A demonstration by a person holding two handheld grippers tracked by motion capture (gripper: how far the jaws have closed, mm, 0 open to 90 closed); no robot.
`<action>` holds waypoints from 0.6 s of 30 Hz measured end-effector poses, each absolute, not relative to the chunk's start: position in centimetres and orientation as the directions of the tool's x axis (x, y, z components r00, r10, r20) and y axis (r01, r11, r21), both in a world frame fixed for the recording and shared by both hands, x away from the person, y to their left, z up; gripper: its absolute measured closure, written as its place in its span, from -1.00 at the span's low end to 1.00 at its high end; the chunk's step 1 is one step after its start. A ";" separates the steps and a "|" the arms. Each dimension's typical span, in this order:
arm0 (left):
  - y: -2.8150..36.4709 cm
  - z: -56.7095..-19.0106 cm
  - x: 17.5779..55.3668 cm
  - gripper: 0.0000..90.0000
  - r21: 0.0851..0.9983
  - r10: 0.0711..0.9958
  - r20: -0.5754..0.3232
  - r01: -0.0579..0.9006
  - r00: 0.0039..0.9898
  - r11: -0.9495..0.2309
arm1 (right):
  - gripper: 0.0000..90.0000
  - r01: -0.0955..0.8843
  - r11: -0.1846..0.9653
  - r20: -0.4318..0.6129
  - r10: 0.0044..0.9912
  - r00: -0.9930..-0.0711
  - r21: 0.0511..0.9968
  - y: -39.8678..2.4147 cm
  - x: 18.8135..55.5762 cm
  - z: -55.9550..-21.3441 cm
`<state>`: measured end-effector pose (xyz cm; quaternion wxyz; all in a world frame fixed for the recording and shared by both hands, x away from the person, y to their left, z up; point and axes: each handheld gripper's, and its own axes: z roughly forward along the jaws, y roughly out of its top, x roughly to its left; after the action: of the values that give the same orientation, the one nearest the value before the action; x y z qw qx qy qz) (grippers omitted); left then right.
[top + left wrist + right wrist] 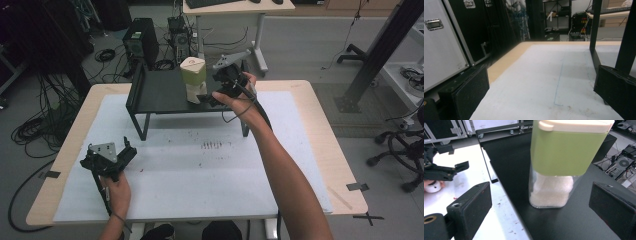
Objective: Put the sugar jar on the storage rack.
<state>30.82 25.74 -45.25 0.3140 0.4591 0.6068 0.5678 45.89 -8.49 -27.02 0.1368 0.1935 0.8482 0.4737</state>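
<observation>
A clear container (193, 80) with a green band, a cream lid and white grains in its lower part stands upright on a black shelf (160, 95) at the table's far side. My right gripper (207, 97) is at the container's right side, low by its base. In the right gripper view the container (564, 165) stands just ahead of the gripper (541, 197); the jaws are wide apart and the pads (477, 205) do not touch it. My left gripper (127, 152) rests near the table's front left, open and with nothing in it (544, 95).
A pale mat (200, 165) with small red specks covers the wooden table (320, 125). A shelf leg (596, 50) stands ahead of the left gripper. Off the table's left edge are equipment cases (441, 50). Behind the table are a computer tower (140, 42), cables and a desk.
</observation>
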 end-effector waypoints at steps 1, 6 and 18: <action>25.7 -45.3 30.8 -1.00 0.978 0.916 0.143 0.199 -0.375 -0.071 | -0.92 0.200 0.474 -0.046 0.457 -0.888 0.857 -8.6 45.7 -27.0; 25.7 -45.2 30.8 -1.00 0.977 0.916 0.143 0.201 -0.376 -0.070 | -0.93 0.203 0.474 -0.041 0.455 -0.889 0.857 -9.3 44.4 -27.1; 25.5 -45.2 30.8 -1.00 0.976 0.917 0.155 0.199 -0.368 -0.085 | -0.96 0.191 0.464 -0.059 0.472 -0.880 0.865 -11.7 41.1 -27.4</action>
<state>30.76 25.51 -45.24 0.3147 0.4658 0.5986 0.5706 41.08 -11.72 -27.39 0.1465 0.1967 0.8430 0.4787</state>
